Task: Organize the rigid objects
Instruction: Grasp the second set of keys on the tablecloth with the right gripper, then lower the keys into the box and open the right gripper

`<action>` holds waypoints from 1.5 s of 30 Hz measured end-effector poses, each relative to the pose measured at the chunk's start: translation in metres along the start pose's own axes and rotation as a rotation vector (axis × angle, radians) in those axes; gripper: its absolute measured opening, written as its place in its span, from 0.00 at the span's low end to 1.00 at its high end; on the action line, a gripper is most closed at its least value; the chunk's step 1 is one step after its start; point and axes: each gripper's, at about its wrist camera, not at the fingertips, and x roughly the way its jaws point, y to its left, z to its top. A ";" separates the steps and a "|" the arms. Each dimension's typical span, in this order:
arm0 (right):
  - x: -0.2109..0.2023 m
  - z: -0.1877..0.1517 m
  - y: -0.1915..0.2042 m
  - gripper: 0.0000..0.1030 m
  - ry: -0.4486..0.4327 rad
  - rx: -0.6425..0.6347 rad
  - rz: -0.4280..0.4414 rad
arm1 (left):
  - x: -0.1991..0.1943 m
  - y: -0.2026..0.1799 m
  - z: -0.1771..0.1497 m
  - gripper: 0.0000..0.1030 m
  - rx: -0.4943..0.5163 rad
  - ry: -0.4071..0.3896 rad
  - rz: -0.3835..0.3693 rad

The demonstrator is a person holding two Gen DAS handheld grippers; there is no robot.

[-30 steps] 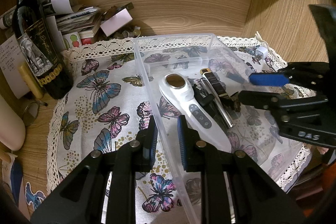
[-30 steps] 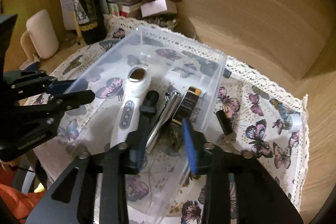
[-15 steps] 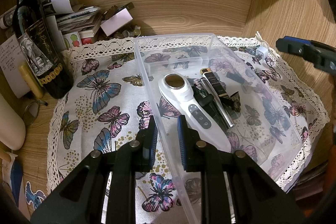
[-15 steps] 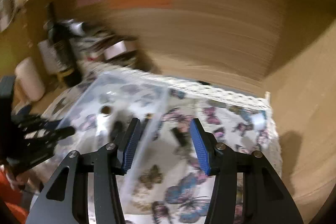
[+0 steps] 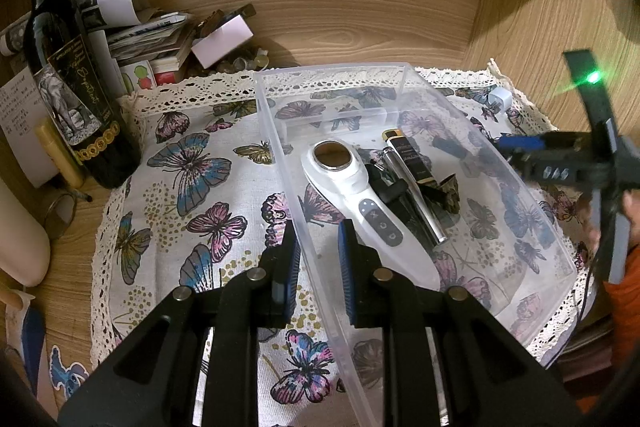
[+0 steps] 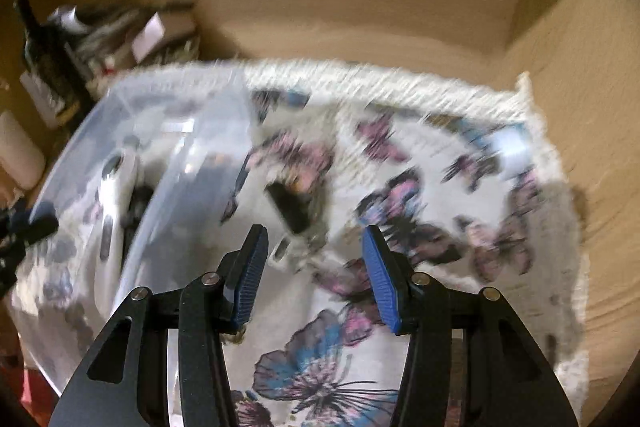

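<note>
1. Left gripper [image 5: 316,263] – nearest item in left view; jaws clenched on the bin [image 5: 280,147] near wall, one pad inside, one outside. Judged role: steadying the bin while the other hand fetches

2. Bin – clear plastic, on butterfly cloth [image 5: 192,187]. Holds white device [image 5: 360,203], silver pen [image 5: 412,199], black-and-gold tube [image 5: 408,155], small black bits alongside (too tangled to sort out)

3. Right gripper [image 6: 312,279] – jaws released, moderately apart, nothing between pads; hangs over bare cloth just right of the bin. View smeared, detail poor

4. Dark item [image 6: 290,207] – lies on cloth outside the bin, just ahead of right pads, near the bin's right wall. Kind: cannot tell, blur. Prob. next pick

5. White item [image 6: 514,147] – small, far corner of cloth, well apart from the bin. Also still loose

6. Far back, left view: wine bottle [image 5: 68,83], paper pile [image 5: 132,27] against wood wall

Step in hand (judgement): reach for a loose piece; several pcs already binned, at least two left out

Next move calls for: lower right pads astride dark item, line jaws across its narrow side, close, lift, carry over the bin wall w/o knocking it
</note>
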 end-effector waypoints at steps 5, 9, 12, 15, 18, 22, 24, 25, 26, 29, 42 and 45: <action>0.026 -0.003 0.014 0.44 0.056 -0.059 -0.016 | 0.000 0.001 -0.001 0.19 -0.002 0.000 0.000; 0.035 -0.002 0.017 0.44 0.049 -0.070 -0.028 | 0.000 0.000 0.000 0.19 0.000 0.001 0.001; 0.035 -0.002 0.021 0.27 0.042 -0.086 -0.029 | 0.000 -0.001 0.000 0.19 0.000 0.001 0.000; 0.034 -0.006 0.026 0.25 0.037 -0.097 -0.037 | 0.001 0.000 0.000 0.19 0.000 0.000 0.001; 0.028 -0.015 0.025 0.25 0.028 -0.081 -0.037 | 0.001 -0.001 0.000 0.18 0.000 0.001 0.001; 0.006 -0.028 0.017 0.25 0.004 -0.062 -0.045 | 0.000 0.001 0.000 0.19 0.000 0.001 0.001; -0.007 -0.029 0.010 0.25 -0.025 -0.057 -0.059 | 0.000 0.001 0.000 0.19 -0.001 0.000 0.000; -0.013 -0.025 0.006 0.25 -0.037 -0.054 -0.063 | 0.001 0.000 0.000 0.19 -0.001 0.001 0.000; -0.019 -0.025 0.005 0.25 -0.053 -0.051 -0.067 | 0.000 0.001 0.000 0.19 -0.002 0.001 -0.001; -0.043 -0.021 0.004 0.25 -0.113 -0.049 -0.082 | 0.001 0.000 0.000 0.19 -0.003 0.000 0.000; -0.106 0.002 0.033 0.25 -0.306 -0.107 -0.038 | 0.001 -0.003 0.001 0.18 -0.002 0.001 0.004; -0.116 0.005 0.045 0.25 -0.338 -0.132 -0.012 | 0.001 -0.003 0.001 0.19 -0.002 0.001 0.004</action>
